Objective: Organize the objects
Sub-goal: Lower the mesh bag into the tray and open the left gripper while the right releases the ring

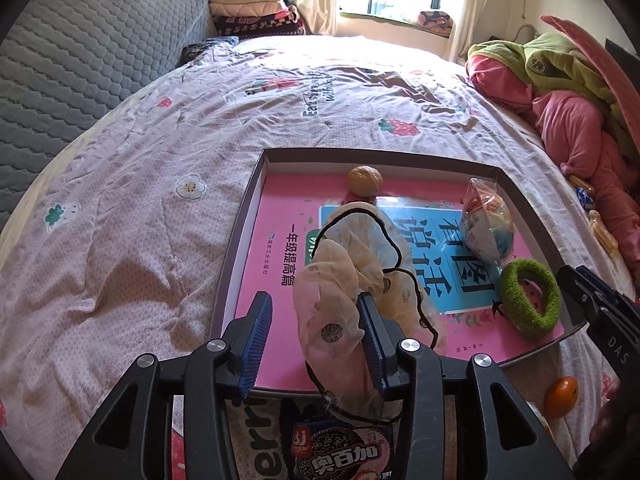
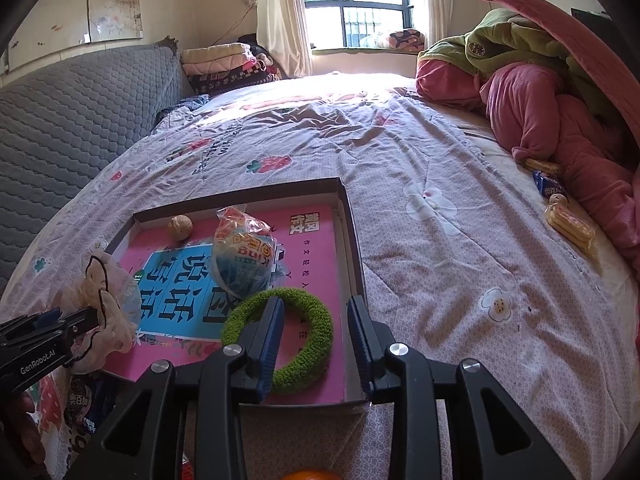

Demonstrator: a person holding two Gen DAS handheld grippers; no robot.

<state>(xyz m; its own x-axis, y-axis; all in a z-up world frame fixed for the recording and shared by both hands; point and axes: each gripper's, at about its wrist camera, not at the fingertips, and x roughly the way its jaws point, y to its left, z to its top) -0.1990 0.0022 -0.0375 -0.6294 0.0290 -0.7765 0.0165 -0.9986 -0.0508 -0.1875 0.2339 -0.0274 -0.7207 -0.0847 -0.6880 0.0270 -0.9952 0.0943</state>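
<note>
**Grippers hover at a shallow box on the bed**

The left gripper stands with its jaws apart, a sheer beige scrunchie draped against one finger above the shallow box. The right gripper is also spread wide, at the box's near edge. Inside the box lie a green hair tie, a walnut and a snack bag. A tangerine sits just outside it.

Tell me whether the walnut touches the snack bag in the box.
Apart. Right wrist view shows pink book cover between the walnut and snack bag.
</note>
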